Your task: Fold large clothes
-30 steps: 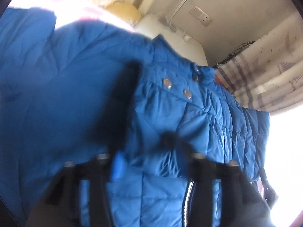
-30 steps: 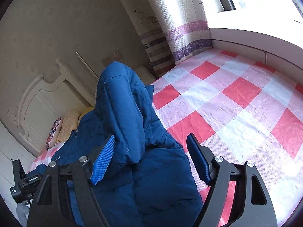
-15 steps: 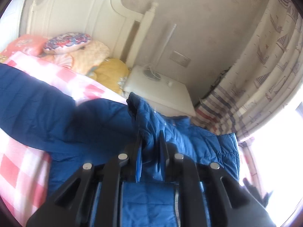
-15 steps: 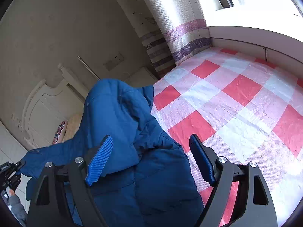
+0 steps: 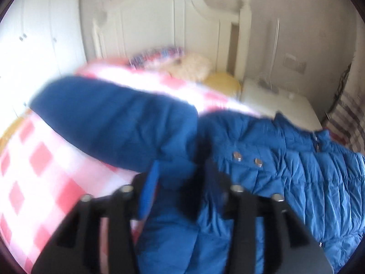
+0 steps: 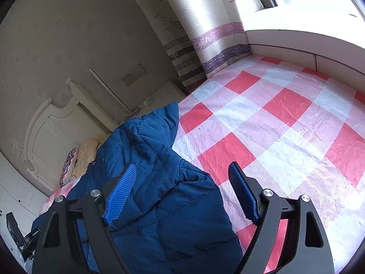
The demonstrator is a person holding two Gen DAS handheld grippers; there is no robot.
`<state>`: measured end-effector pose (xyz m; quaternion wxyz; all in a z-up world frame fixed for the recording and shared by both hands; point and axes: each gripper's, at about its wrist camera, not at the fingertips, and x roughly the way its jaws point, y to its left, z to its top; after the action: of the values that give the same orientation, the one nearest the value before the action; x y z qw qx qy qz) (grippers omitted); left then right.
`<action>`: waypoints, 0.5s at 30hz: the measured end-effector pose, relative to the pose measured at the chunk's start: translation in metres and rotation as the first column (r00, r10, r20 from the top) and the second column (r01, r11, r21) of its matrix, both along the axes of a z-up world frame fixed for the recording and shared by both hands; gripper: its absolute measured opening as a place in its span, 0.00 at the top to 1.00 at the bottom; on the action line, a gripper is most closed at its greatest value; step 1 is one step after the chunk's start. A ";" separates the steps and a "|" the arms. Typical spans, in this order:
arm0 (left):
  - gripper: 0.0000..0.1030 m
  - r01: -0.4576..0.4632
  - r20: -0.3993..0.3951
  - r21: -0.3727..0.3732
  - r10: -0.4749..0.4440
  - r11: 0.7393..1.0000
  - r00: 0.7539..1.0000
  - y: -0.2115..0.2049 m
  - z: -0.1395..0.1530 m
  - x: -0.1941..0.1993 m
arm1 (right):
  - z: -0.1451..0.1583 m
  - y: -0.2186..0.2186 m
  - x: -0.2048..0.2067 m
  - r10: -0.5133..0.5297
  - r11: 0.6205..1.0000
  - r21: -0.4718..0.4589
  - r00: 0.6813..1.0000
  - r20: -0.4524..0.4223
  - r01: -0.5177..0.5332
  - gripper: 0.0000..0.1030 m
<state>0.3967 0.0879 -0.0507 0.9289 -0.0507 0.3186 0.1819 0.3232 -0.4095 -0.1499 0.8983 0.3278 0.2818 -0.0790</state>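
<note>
Blue quilted padding fills both views: the jacket (image 5: 285,171) lies spread on the bed (image 6: 285,125), over its red-and-white check cover, with the collar and two snaps turned toward the headboard (image 5: 164,22).

The left gripper (image 5: 180,189) has just let go. Half a second back its fingers were pinched tight on a raised fold at the collar; now they have just been opening and stand apart, with jacket cloth lying between and below them but not pressed by either pad. The picture is blurred, so whether a fingertip brushes the fabric I cannot tell. The fold that was held up has dropped: in the right wrist view the hump of jacket that stood tall a second ago has sunk and slumped toward the headboard. One sleeve (image 5: 109,123) reaches out flat across the cover on the left of the left wrist view.

The right gripper (image 6: 182,196) has not moved. Its fingers are wide apart, straddling a bulge of the jacket without squeezing it; the blue pad on the left sits just beside the cloth, the other over bare cover.

My reading is that one lay-down is finished, the upper part placed and released, and neither hand holds anything. The next step is probably a fresh grasp, likely on the outstretched sleeve, to bring it in over the body. Thick padding tends to spring back, so a fold may need pressing flat.
</note>
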 end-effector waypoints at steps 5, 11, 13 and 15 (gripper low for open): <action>0.03 0.158 0.169 0.119 -0.177 0.980 0.970 -0.049 0.026 -0.021 | 0.019 0.017 -0.005 0.039 0.992 -0.122 0.996 0.075 -0.030 0.44; 0.04 0.317 -0.087 0.059 -0.311 0.947 0.946 -0.073 -0.033 0.020 | 0.037 0.115 0.025 0.302 0.765 -0.566 0.947 -0.107 -0.307 0.48; 0.05 0.346 -0.167 -0.019 -0.344 0.938 0.924 -0.066 -0.053 0.030 | 0.015 0.128 0.050 0.342 0.718 -0.528 0.891 -0.300 -0.454 0.48; 0.03 0.371 -0.180 -0.059 -0.376 0.927 0.909 -0.063 -0.058 0.029 | 0.004 0.119 0.064 0.372 0.743 -0.427 0.849 -0.376 -0.515 0.47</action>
<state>0.4259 0.0246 -0.1089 0.9115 0.0175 0.4109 0.0011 0.3867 -0.2901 -0.1463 0.8981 -0.0143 0.4389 0.0235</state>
